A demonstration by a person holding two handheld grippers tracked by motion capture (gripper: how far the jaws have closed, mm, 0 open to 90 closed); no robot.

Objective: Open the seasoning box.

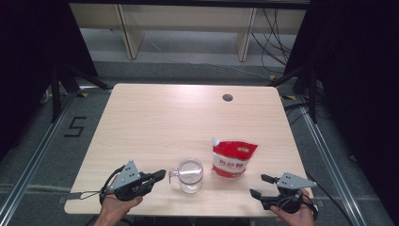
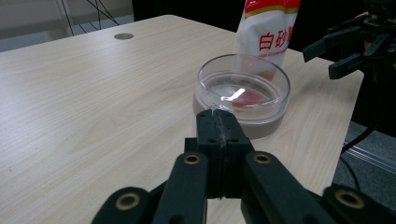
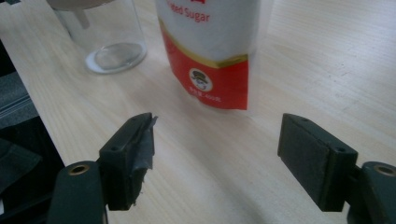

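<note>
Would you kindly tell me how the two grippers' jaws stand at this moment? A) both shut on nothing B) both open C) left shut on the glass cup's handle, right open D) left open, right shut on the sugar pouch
C: in the left gripper view the left gripper has its jaws pressed together on the clear handle of the glass cup, while the right gripper stands with jaws wide apart, short of the sugar pouch.

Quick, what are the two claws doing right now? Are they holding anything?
Left gripper: closed on the handle of the clear glass mug.
Right gripper: open, holding nothing, pointed at the sugar bag.
</note>
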